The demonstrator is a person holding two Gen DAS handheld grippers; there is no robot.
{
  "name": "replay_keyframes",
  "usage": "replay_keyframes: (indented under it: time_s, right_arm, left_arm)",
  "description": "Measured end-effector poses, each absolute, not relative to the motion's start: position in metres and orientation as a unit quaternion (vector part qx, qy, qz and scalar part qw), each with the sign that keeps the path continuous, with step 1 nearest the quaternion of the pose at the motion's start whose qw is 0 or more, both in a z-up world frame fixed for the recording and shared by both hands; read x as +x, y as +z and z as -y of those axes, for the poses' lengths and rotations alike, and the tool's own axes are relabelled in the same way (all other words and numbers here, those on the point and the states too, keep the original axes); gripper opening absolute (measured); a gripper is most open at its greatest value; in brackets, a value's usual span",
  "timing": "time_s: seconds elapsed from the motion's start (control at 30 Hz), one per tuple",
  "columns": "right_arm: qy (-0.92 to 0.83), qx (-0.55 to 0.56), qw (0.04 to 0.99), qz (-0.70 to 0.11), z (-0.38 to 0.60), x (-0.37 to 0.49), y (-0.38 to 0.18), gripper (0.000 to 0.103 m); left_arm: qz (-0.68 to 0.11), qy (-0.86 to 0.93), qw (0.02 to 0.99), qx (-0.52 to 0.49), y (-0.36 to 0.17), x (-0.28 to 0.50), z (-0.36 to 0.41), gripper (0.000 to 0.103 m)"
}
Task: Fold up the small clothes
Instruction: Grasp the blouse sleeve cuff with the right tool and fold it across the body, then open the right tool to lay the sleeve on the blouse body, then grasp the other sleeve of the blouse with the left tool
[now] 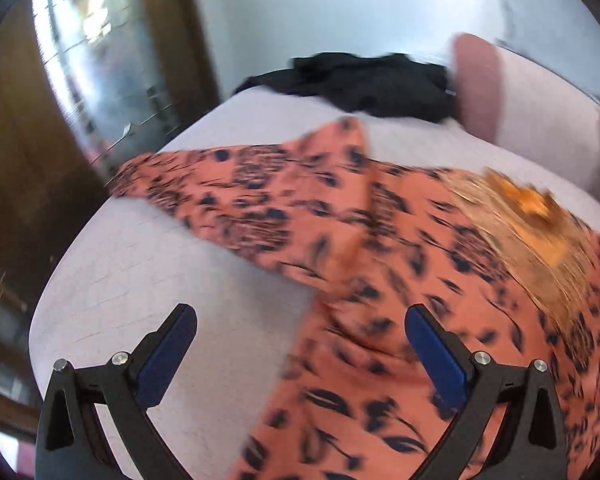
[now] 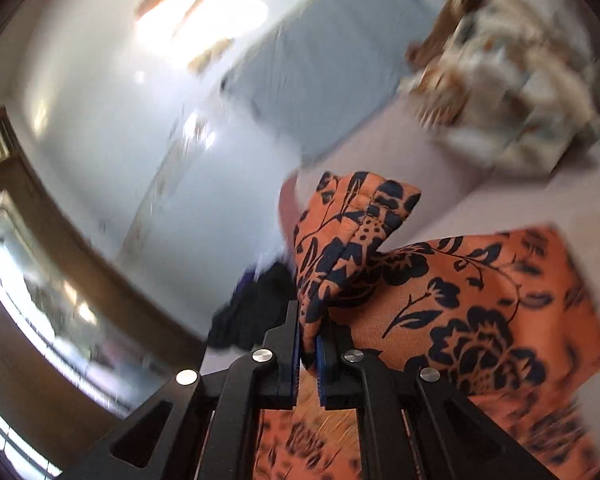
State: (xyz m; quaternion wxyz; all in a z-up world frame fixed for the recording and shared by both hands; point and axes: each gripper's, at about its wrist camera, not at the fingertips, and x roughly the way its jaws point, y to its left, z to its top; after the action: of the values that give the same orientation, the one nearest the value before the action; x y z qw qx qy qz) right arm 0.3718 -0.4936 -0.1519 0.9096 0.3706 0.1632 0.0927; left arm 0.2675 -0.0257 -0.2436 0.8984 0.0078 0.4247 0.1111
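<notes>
The orange flowered cloth (image 2: 440, 304) lay spread on the pale surface (image 1: 148, 264). The right tongs (image 2: 309, 344) pinched one bunched corner tight. The left tongs (image 1: 300, 344) hung wide over it, holding nothing. To fold well, that corner should go straight across, with edges lined up.

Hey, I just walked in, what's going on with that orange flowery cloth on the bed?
A person with a handheld gripper in each hand is folding an orange garment with a dark floral print on a pale bed surface. The right gripper is shut on a bunched edge of it, lifted off the surface. The left gripper is open above the cloth, holding nothing. A dark garment lies at the far edge, and a light patterned pile sits nearby.
</notes>
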Motion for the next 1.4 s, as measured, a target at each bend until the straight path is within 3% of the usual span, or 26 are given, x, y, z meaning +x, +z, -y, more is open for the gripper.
replay_keyframes:
  time_s: [0.2,0.33,0.37,0.4,0.43,0.47,0.67,0.8,0.93,1.0,1.4]
  right_arm:
    - [0.154,0.36,0.874,-0.289,0.38,0.442,-0.227,0.007]
    - [0.156,0.332,0.853,-0.372,0.329,0.46,-0.269,0.02]
    - [0.166,0.332,0.843,-0.389,0.325,0.462,-0.276,0.041]
    - [0.187,0.339,0.828,-0.405,0.322,0.462,-0.284,0.078]
    - [0.205,0.351,0.817,-0.409,0.316,0.453,-0.285,0.087]
    - [0.218,0.36,0.812,-0.403,0.316,0.45,-0.286,0.088]
    - [0.189,0.284,0.864,-0.369,0.359,0.402,-0.264,0.085]
    - [0.089,0.254,0.902,-0.337,0.413,0.377,-0.25,0.053]
    - [0.007,0.276,0.893,-0.355,0.467,0.398,-0.272,0.053]
    - [0.004,0.3,0.873,-0.384,0.483,0.411,-0.302,0.044]
    - [0.116,0.264,0.892,-0.348,0.411,0.392,-0.266,0.046]
  left_arm:
    - [-0.407,0.185,0.894,-0.025,-0.236,0.282,-0.017,0.103]
    - [-0.409,0.203,0.889,-0.042,-0.236,0.287,-0.033,0.103]
    - [-0.411,0.204,0.887,-0.048,-0.236,0.288,-0.036,0.103]
    - [-0.411,0.203,0.887,-0.057,-0.235,0.29,-0.04,0.103]
    - [-0.41,0.204,0.887,-0.066,-0.234,0.291,-0.043,0.103]
    - [-0.407,0.207,0.887,-0.071,-0.233,0.291,-0.045,0.103]
    - [-0.405,0.196,0.891,-0.07,-0.232,0.289,-0.041,0.103]
    - [-0.407,0.208,0.887,-0.072,-0.234,0.288,-0.047,0.103]
    - [-0.423,0.231,0.87,-0.107,-0.243,0.289,-0.074,0.103]
    - [-0.433,0.24,0.859,-0.129,-0.247,0.291,-0.092,0.103]
    - [-0.427,0.254,0.824,-0.272,-0.258,0.322,-0.245,0.103]
